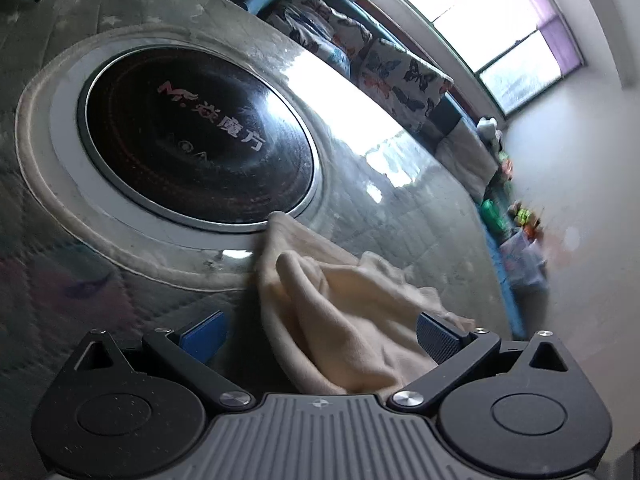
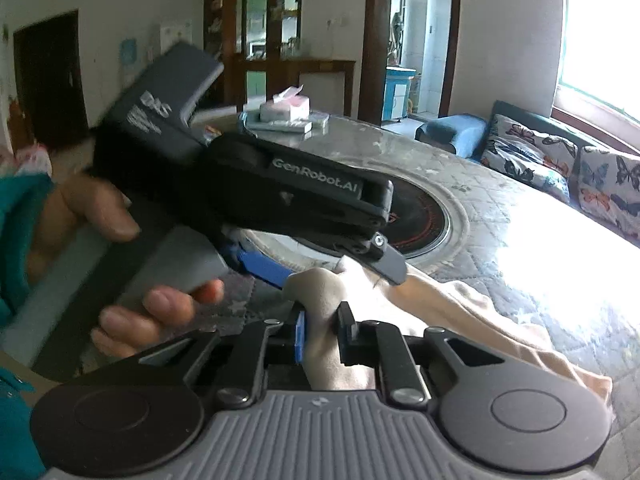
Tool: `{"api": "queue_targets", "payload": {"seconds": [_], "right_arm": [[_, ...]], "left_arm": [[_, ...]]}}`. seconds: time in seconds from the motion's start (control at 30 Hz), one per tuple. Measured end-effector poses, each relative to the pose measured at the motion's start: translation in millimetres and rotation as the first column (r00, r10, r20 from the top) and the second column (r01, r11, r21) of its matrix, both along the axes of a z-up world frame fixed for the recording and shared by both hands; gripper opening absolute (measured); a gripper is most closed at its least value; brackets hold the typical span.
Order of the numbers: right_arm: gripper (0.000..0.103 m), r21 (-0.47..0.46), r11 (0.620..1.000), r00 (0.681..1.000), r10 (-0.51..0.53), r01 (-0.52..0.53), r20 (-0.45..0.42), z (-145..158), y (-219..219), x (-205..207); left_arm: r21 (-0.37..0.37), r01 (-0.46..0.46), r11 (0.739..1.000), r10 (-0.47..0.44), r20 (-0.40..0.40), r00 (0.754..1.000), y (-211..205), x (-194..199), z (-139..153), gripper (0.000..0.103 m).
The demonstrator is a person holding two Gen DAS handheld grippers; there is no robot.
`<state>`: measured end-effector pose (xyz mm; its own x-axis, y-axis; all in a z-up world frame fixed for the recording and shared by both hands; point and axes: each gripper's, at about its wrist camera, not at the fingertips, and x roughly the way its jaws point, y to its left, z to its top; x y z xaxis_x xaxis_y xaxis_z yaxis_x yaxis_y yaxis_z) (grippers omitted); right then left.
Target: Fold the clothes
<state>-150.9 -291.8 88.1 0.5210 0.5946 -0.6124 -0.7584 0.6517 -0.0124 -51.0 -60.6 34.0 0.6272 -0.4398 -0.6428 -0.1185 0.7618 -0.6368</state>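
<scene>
right gripper [image 2: 322,338] pinching cream garment [image 2: 460,304], left gripper [image 1: 320,338] fingers spread

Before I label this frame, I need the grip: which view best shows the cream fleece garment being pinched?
The right wrist view: the right gripper is shut on a bunched fold of the cream fleece garment. The left wrist view shows it loose between the open left gripper.
</scene>
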Motion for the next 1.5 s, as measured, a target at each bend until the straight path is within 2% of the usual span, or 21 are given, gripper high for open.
{"api": "queue_targets", "payload": {"seconds": [0.07, 0.1, 0.17, 0.27, 0.3, 0.33, 0.37, 0.43, 0.47, 0.5, 0.53, 0.67, 0.73, 0.9, 1.0, 1.07, 1.17, 1.2, 1.23, 1.3, 1.5], "right_arm": [[0.014, 0.028, 1.0, 1.0, -0.003, 0.004, -0.019, 1.7, -6.9, -1.0], [0.014, 0.035, 0.999, 1.0, -0.003, 0.004, -0.022, 2.2, -9.5, -1.5], [0.014, 0.048, 0.999, 1.0, -0.005, 0.006, -0.026, 2.5, -13.4, -2.2], [0.014, 0.07, 0.997, 0.999, -0.007, 0.01, -0.04, -0.2, -16.7, -4.3], [0.014, 0.068, 0.998, 0.999, -0.007, 0.009, -0.039, -1.4, -17.2, -4.2], [0.014, 0.066, 0.998, 0.999, -0.006, 0.009, -0.038, -2.7, -17.6, -4.1], [0.014, 0.065, 0.998, 0.999, -0.006, 0.009, -0.038, -3.8, -18.3, -4.0], [0.02, 0.071, 0.997, 0.999, -0.016, 0.019, -0.042, -3.8, -23.6, -3.7], [0.025, 0.082, 0.996, 0.999, -0.027, 0.031, -0.042, -2.6, -28.0, -3.9], [0.035, 0.093, 0.995, 0.998, -0.039, 0.043, -0.042, -1.5, -32.6, -4.2], [0.04, 0.102, 0.993, 0.997, -0.061, 0.065, -0.041, -0.2, -39.7, -4.4], [0.042, 0.12, 0.971, 0.978, -0.201, 0.206, -0.052, 0.8, -77.2, 8.0], [0.049, 0.1, 0.95, 0.955, -0.293, 0.296, -0.045, -2.0, -98.4, 18.3], [0.05, 0.057, 0.849, 0.851, -0.524, 0.526, -0.036, -18.1, -150.6, 45.6], [0.05, 0.057, 0.798, 0.8, -0.595, 0.6, -0.076, -30.7, -173.8, 55.2], [0.049, 0.068, 0.781, 0.782, -0.61, 0.621, -0.128, -39.0, -183.3, 63.1], [0.042, 0.096, 0.782, 0.785, -0.596, 0.615, -0.17, -45.1, -186.9, 65.8], [0.035, 0.106, 0.782, 0.785, -0.591, 0.614, -0.184, -47.1, -188.1, 66.7], [0.022, 0.115, 0.782, 0.786, -0.586, 0.612, -0.198, -49.2, -189.2, 67.6], [0.012, 0.134, 0.782, 0.787, -0.574, 0.609, -0.224, -53.0, -191.5, 69.3], [0.009, 0.201, 0.768, 0.794, -0.58, 0.608, -0.185, -33.1, -200.5, 52.3]], "left_arm": [[-0.029, 0.001, 1.0, -0.001, -0.005, 1.0, -0.9, 1.7, -1.8, 0.097], [-0.044, 0.001, 0.999, -0.001, -0.007, 1.0, -1.4, 2.6, -2.7, 0.089], [-0.073, 0.001, 0.997, -0.002, -0.012, 1.0, -2.3, 4.3, -4.4, 0.081], [-0.109, 0.003, 0.994, -0.005, -0.019, 1.0, -4.3, 5.8, -7.6, 0.064], [-0.107, 0.002, 0.994, -0.004, -0.021, 1.0, -4.3, 6.0, -8.8, 0.053], [-0.104, 0.0, 0.995, -0.002, -0.023, 1.0, -3.9, 6.2, -9.9, 0.045], [-0.101, -0.002, 0.995, -0.001, -0.025, 1.0, -3.6, 6.5, -11.0, 0.042], [-0.091, -0.004, 0.996, 0.001, -0.029, 1.0, -2.7, 6.9, -12.9, 0.03], [-0.083, 0.001, 0.997, -0.004, -0.026, 1.0, -2.0, 6.2, -13.8, 0.028], [-0.073, 0.005, 0.997, -0.007, -0.022, 1.0, -1.1, 5.3, -14.3, 0.025], [-0.07, 0.008, 0.998, -0.009, -0.02, 1.0, -0.2, 4.5, -15.0, 0.023], [-0.062, 0.02, 0.998, -0.021, -0.014, 1.0, 1.4, 4.3, -15.2, 0.022], [-0.045, 0.027, 0.999, -0.028, -0.009, 1.0, 0.1, 4.0, -13.8, 0.022], [0.003, 0.05, 0.999, -0.05, 0.001, 0.999, -4.9, 4.7, -10.5, 0.023], [0.03, 0.064, 0.998, -0.064, 0.009, 0.998, -8.5, 5.2, -9.1, 0.023], [0.047, 0.072, 0.996, -0.073, 0.013, 0.997, -10.3, 5.2, -8.5, 0.023], [0.079, 0.089, 0.993, -0.091, 0.024, 0.996, -14.1, 5.6, -7.1, 0.023], [0.093, 0.096, 0.991, -0.099, 0.028, 0.995, -15.9, 6.0, -6.4, 0.022], [0.108, 0.103, 0.989, -0.107, 0.033, 0.994, -17.8, 6.4, -5.6, 0.022], [0.138, 0.117, 0.984, -0.124, 0.046, 0.991, -22.1, 6.9, -3.5, 0.022], [0.212, 0.181, 0.96, -0.207, 0.105, 0.973, -41.4, 11.7, 9.3, 0.015]]}}
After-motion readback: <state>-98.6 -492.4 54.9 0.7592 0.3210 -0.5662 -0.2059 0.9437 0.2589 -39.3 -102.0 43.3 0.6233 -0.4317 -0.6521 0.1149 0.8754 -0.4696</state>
